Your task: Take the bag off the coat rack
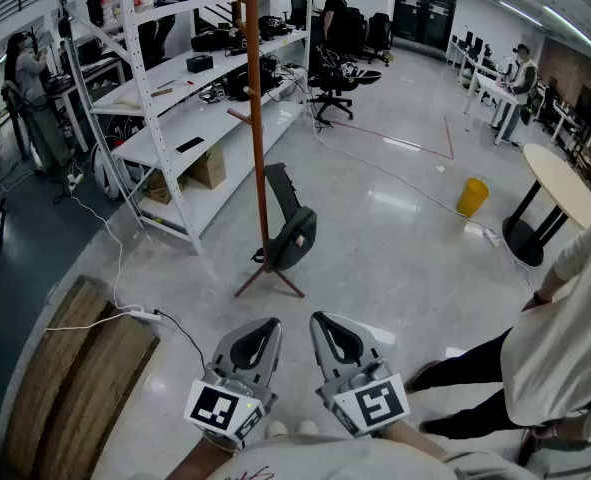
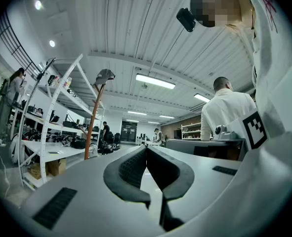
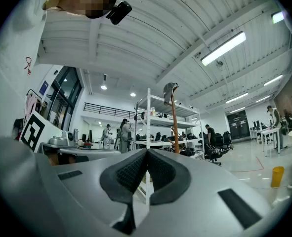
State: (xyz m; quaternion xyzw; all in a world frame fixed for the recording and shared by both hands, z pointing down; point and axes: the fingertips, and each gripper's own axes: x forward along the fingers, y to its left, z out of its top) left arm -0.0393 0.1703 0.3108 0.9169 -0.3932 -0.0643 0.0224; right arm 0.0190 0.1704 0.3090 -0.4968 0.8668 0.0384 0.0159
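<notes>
Claws hover side by side, left claw (image 1: 267, 326) and right claw (image 1: 323, 321) both closed, empty, aimed toward the coat rack (image 1: 256, 118).

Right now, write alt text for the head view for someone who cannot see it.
The left gripper and right gripper, both with jaws closed, point across a glossy floor toward a brown coat rack with a dark bag low by its base. White shelving stands to its left.
</notes>
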